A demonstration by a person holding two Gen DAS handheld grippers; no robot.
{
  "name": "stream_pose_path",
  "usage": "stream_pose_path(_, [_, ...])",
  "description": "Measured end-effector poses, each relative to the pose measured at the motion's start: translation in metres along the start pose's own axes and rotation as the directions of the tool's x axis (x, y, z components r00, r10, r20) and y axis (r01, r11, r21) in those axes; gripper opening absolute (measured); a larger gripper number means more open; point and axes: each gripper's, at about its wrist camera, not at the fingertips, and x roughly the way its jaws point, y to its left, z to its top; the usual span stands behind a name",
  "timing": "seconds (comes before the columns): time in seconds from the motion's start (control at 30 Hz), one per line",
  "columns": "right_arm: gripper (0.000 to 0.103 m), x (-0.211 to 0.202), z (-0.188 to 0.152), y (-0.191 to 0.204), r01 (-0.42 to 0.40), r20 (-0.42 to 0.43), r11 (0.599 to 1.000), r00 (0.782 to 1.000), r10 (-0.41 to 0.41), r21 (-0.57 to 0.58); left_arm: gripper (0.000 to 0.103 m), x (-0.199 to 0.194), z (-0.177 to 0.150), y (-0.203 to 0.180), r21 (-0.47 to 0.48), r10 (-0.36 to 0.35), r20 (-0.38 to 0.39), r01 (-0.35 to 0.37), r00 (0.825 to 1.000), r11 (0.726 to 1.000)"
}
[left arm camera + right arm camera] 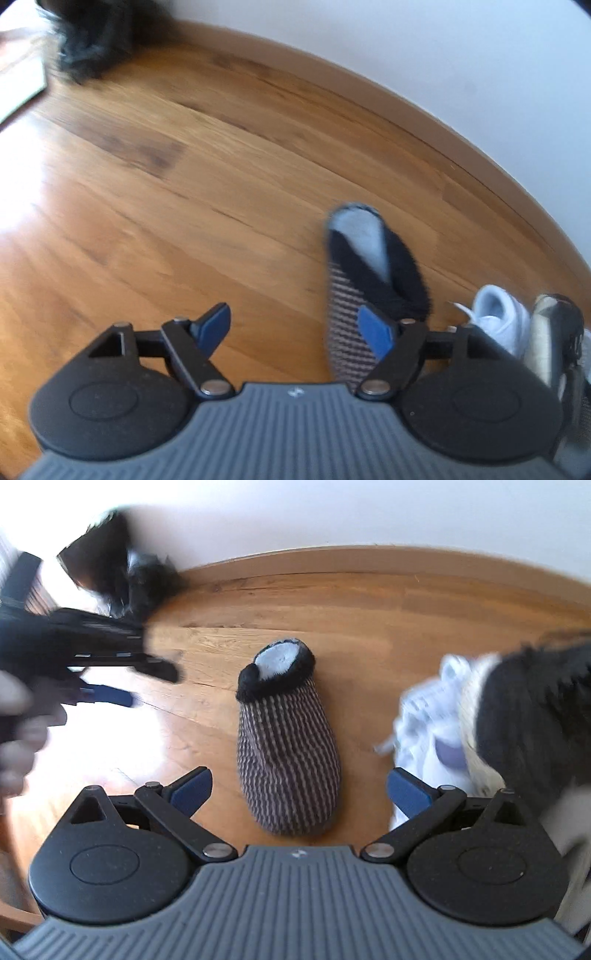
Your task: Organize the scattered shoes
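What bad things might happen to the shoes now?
1. The right tool is open with the striped slipper between its fingers; it might pinch only the soft knit and slip.
2. The white sneaker lies close beside it; a finger could bump it.
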Motion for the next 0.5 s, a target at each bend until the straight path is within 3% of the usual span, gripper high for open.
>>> stream_pose_path(0.1, [0.102,0.007,0.016,0.016,-0.013,0.048,1.0,0.999,0.013,0.005,0.081,-0.008,-0.011,0.031,-0.04,0.03,0.042,-0.029,0.999,0.999])
stream_pose_path(0.17, [0.102,0.007,0.02,0.026,0.049,0.096,0.998,0.994,-0.046,-0.026,0.081,-0.004,-0.019,0.055,-0.137,0.043,0.046,-0.036,0.998,0.99])
stream_pose_path(0.3, [0.102,0.018,0.025,0.054,0.074,0.175,0.979,0.984,-0.04,-0.191,0.081,0.007,-0.03,0.092,-0.257,0.021,0.0,-0.02,1.0,0.966])
stream_pose_path(0.4, [0.102,0.044,0.025,0.06,0.116,0.167,0.962,0.983,-0.075,-0.246,0.081,0.013,-0.023,0.11,-0.271,0.049,-0.032,-0.055,0.998,0.961])
stream_pose_path(0.5, [0.097,0.089,0.025,0.065,0.103,0.09,0.956,0.993,-0.081,-0.275,0.081,0.008,-0.015,0.126,-0.3,0.064,-0.009,-0.064,0.998,0.952])
